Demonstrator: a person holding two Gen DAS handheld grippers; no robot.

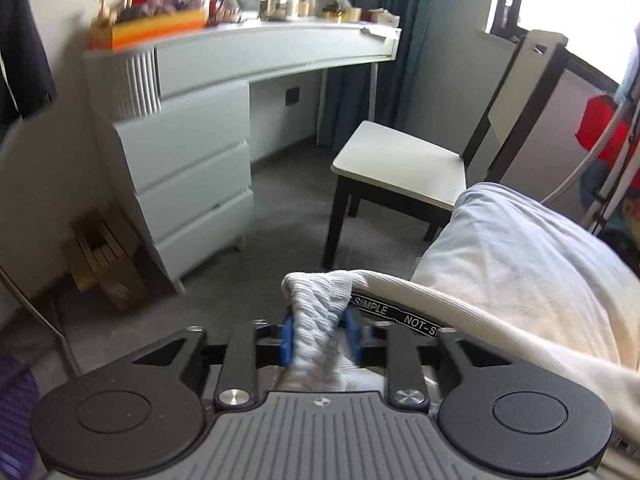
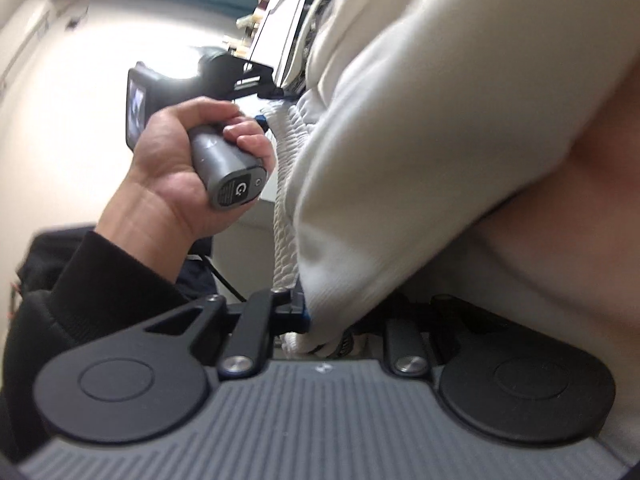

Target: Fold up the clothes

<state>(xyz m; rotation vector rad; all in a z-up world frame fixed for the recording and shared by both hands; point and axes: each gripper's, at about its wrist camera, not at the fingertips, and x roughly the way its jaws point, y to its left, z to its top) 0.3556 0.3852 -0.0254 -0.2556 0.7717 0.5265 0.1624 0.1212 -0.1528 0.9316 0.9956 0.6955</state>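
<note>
Left gripper (image 1: 321, 338): clamped on the cream garment's (image 1: 460, 304) ribbed hem, lower centre.
Right gripper (image 2: 320, 316): pinching the same garment (image 2: 420, 140).
Technique: keep the hem taut and level between both grips.

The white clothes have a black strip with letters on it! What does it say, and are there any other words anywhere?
"SIMPLE" and "NOT-S", cut off there: on the black tape inside the neck of the cream garment that the left gripper clamps.
"G"-like logo: on the end of the grey handle in the left hand; the small print beside it is too small to read.
Bottle labels on the dresser: too blurred to read.
</note>
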